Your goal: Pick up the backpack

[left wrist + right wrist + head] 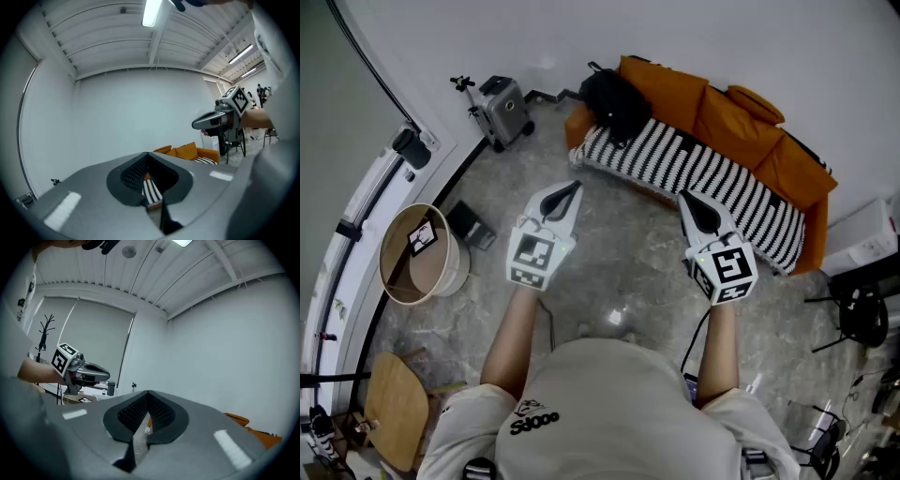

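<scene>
One black backpack (614, 101) sits at the far left end of one orange sofa (787, 173). One striped blanket (712, 178) lies on that sofa. One grey suitcase (506, 111) stands on the floor, far left. One round bin (457, 267) is at the left, and one wooden seat (394, 408) is near left. Two tools show up near the middle — the left tool (565, 195) and the right tool (697, 208).

Orange sofa (187, 151) partly behind the left tongs (147, 155); white box (867, 239) off the head view's right edge
</scene>
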`<state>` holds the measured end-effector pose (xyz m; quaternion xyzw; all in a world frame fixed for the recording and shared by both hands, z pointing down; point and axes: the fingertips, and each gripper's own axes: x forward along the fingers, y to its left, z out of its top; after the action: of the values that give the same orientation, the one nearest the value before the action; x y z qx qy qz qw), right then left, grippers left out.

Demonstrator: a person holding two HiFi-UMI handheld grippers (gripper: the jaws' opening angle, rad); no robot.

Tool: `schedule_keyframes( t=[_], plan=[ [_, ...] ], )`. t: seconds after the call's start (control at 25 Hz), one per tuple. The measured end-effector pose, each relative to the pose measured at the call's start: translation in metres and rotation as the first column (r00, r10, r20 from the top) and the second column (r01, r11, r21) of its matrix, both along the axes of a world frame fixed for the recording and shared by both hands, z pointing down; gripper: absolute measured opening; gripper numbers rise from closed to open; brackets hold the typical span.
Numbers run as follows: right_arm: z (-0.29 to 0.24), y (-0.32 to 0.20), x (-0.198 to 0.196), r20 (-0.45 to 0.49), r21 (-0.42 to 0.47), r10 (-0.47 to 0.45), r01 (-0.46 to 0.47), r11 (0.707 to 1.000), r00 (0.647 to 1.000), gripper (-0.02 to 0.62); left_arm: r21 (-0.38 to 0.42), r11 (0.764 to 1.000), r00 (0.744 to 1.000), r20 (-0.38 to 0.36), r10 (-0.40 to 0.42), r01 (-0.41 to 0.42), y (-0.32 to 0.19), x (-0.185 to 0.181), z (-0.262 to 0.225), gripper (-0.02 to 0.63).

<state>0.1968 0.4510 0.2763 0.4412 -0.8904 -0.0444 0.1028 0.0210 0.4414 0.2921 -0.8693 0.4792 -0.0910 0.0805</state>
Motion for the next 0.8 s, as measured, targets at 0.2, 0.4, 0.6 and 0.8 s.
schedule_keyframes(
  t=[0.2,0.4,0.6,0.8],
  plan=[
    [0.001,0.000,0.006,-0.012,0.005,0.005,-0.005,1.000,1.000,0.000,-0.003,1.000,1.000,-0.002,-0.004,0.004,0.001,0.006,0.005,0.009],
    [-0.007,0.004,0.008,0.045,0.025,-0.019,0.018,1.000,0.999,0.003,-0.010,1.000,1.000,-0.003,-0.003,0.003,0.000,0.012,0.008,0.009],
    [-0.006,0.003,0.013,-0.012,0.051,-0.035,0.036,0.998,0.999,0.003,-0.015,1.000,1.000,-0.012,-0.007,0.007,-0.002,0.019,0.009,0.009],
    [0.004,0.003,0.024,-0.071,0.012,-0.089,0.090,0.996,0.994,0.003,-0.017,1.000,1.000,-0.007,-0.011,0.011,0.000,0.036,0.010,0.009]
  ],
)
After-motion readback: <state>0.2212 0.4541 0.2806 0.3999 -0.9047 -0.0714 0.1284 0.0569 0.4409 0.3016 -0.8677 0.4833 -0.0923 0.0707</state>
